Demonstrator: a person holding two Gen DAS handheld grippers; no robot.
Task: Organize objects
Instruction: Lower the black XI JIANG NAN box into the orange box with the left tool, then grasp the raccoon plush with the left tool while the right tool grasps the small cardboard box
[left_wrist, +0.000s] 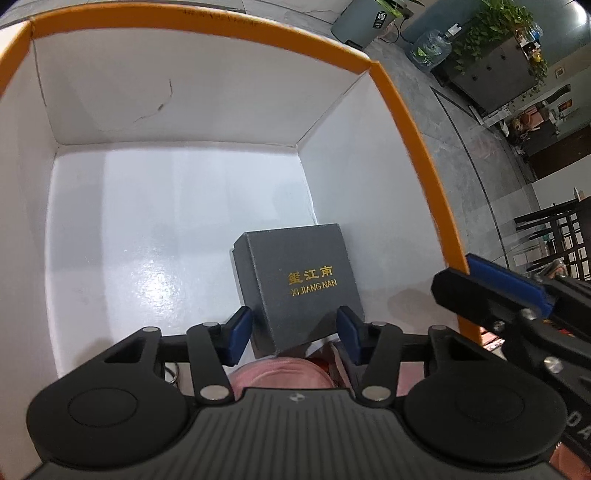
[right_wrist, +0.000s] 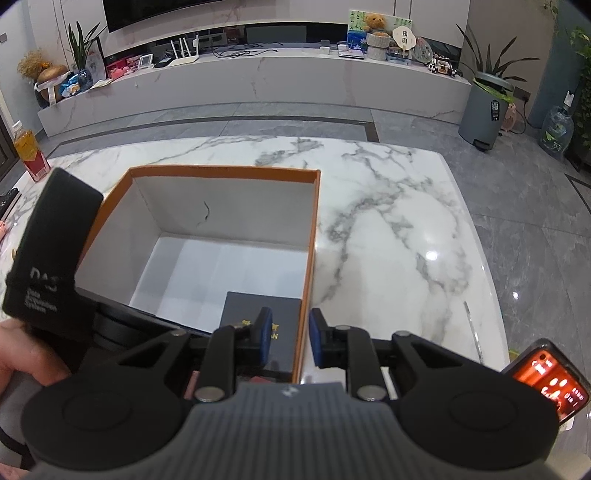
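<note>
Orange-rimmed box (left_wrist: 406, 110): grey case (left_wrist: 299, 284) between left gripper (left_wrist: 293, 338)

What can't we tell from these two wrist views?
- Left wrist: whether the left gripper pads press the grey box; its lower end sits behind the fingers.
- Left wrist: the pink item is mostly covered by the gripper body, so unidentifiable.
- Right wrist: whether the right gripper clamps the orange box wall between its pads.
- Right wrist: phone screen text is too small.
</note>
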